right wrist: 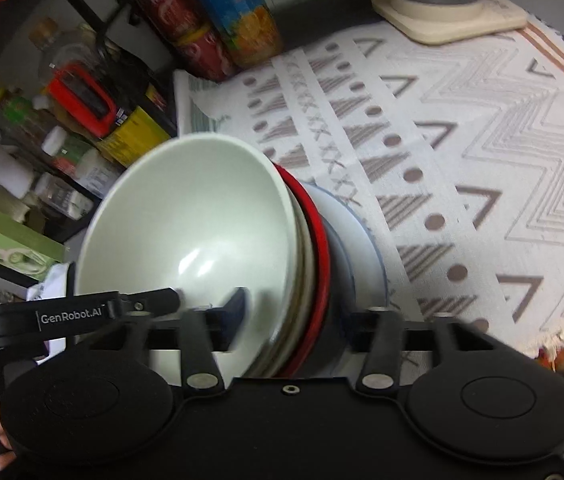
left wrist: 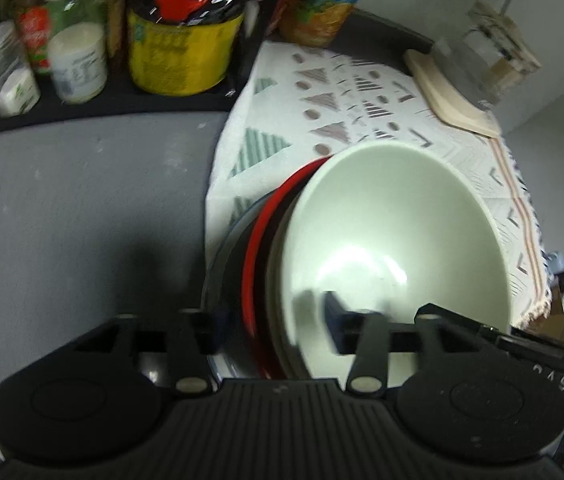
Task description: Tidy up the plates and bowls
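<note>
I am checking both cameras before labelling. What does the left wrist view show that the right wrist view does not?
Only the left wrist view shows the bare grey countertop beside the patterned cloth.

Only the right wrist view shows the red soda cans, the green box and a "GenRobot.AI" label on the other hand-held gripper.

Both show the stack of dishes, with the pale green bowl on top and a red-rimmed dish below, the left hand-held gripper and the right hand-held gripper each gripping the stack, and the yellow-labelled bottle.

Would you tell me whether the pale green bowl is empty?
Empty: the pale green bowl shows a bare, glossy interior in both views.
</note>
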Demonstrator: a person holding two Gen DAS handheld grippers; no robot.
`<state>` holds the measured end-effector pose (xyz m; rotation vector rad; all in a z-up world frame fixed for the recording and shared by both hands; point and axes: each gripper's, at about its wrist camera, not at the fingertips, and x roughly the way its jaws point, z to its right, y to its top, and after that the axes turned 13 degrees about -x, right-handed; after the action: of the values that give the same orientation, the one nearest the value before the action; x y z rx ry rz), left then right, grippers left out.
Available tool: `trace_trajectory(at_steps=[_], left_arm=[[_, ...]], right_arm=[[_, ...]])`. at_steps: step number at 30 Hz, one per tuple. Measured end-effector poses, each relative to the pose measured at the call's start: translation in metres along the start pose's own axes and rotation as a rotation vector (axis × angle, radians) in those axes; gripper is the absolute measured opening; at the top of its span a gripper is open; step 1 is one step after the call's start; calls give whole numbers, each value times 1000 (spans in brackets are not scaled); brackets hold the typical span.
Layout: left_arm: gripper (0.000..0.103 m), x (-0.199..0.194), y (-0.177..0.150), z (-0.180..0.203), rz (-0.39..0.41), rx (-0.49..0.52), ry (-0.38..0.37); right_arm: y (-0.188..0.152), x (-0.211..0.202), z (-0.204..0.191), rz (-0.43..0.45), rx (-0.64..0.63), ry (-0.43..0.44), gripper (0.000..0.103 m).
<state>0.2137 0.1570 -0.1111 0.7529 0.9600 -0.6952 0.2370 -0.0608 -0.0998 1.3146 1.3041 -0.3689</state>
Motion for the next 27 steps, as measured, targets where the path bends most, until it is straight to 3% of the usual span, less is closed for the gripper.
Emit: trace_trajectory(at_steps=[2,4,13,27], left_arm=[[79,-2,2,2,5,19,-1],[80,-2,5,3,-5,41,-9],[86,-12,17,17,24,106,-35],[88,-70,-19,30,160,156,-53]], right_arm=[[3,-6,1,18,8,3,71],[7,-11,2,32,6,7,80],[12,-30,12,82,37,-45,94],[-28,-95,16,214,58,-148,98]])
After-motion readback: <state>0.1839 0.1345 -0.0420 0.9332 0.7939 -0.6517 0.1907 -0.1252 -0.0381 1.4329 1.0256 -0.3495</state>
